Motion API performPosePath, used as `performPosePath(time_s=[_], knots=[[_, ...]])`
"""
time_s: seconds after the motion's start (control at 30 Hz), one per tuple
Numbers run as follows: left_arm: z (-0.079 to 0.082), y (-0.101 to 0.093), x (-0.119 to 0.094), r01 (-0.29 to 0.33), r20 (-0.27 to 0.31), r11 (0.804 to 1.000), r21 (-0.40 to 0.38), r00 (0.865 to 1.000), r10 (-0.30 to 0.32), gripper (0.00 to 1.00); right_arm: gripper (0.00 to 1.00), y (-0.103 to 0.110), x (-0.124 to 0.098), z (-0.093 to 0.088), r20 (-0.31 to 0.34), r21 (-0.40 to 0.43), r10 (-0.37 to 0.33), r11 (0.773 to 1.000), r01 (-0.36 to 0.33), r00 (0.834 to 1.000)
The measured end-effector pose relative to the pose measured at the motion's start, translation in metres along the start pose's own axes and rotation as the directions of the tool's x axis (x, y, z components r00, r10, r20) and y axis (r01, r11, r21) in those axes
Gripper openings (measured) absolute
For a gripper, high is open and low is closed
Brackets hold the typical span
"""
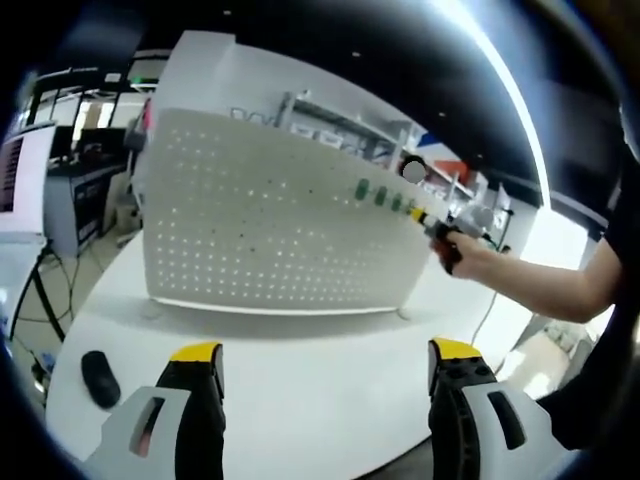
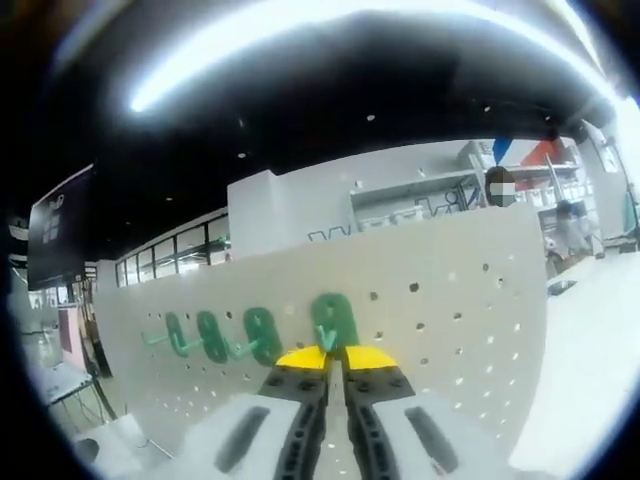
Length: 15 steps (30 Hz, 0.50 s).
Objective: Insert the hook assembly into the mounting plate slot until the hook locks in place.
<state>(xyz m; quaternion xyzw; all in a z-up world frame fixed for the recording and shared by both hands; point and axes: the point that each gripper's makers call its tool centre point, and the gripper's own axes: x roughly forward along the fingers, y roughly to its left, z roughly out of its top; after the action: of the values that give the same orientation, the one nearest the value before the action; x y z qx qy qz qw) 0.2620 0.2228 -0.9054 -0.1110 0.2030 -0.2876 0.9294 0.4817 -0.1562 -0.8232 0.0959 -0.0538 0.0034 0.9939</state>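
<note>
A white pegboard mounting plate (image 1: 270,230) stands upright on a white table (image 1: 300,380). A row of green hooks (image 1: 380,195) hangs near its upper right. In the left gripper view, a person's hand holds my right gripper (image 1: 440,232) against the right end of that row. In the right gripper view the board (image 2: 450,310) is close, with several green hooks (image 2: 235,335) on it. My right gripper (image 2: 335,358) is shut, and the prong of the rightmost green hook (image 2: 333,318) sits between its yellow tips. My left gripper (image 1: 325,352) is open over the table, well short of the board, with nothing in it.
A small black object (image 1: 98,378) lies on the table at the left, near its edge. The person's forearm (image 1: 540,285) reaches in from the right. Desks and monitors (image 1: 60,180) stand behind on the left, and shelving (image 1: 340,125) stands beyond the board.
</note>
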Motion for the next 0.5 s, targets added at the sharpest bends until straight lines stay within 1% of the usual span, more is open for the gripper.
performPosePath(time_s=[0.07, 0.2, 0.33, 0.43, 0.5], knots=[[0.000, -0.002, 0.001, 0.005, -0.001, 1.000, 0.003, 1.000, -0.005, 0.86, 0.09, -0.001, -0.001, -0.001, -0.003, 0.000, -0.009, 1.000, 0.009, 1.000], [0.000, -0.003, 0.001, 0.007, -0.004, 1.000, 0.009, 1.000, -0.007, 0.89, 0.10, -0.003, -0.005, -0.005, -0.025, 0.007, -0.005, 1.000, 0.005, 1.000], [0.000, -0.002, 0.000, 0.003, -0.001, 1.000, 0.004, 1.000, -0.003, 0.90, 0.12, -0.003, -0.012, -0.007, -0.040, -0.005, -0.004, 1.000, 0.004, 0.999], [0.001, -0.001, -0.002, 0.000, 0.002, 1.000, 0.007, 1.000, 0.000, 0.91, 0.12, -0.001, -0.020, -0.007, -0.051, -0.030, 0.009, 0.999, -0.010, 0.999], [0.002, -0.001, -0.002, 0.001, 0.005, 1.000, 0.006, 1.000, -0.001, 0.92, 0.14, -0.001, -0.024, -0.006, -0.053, -0.032, 0.015, 0.999, -0.017, 0.999]])
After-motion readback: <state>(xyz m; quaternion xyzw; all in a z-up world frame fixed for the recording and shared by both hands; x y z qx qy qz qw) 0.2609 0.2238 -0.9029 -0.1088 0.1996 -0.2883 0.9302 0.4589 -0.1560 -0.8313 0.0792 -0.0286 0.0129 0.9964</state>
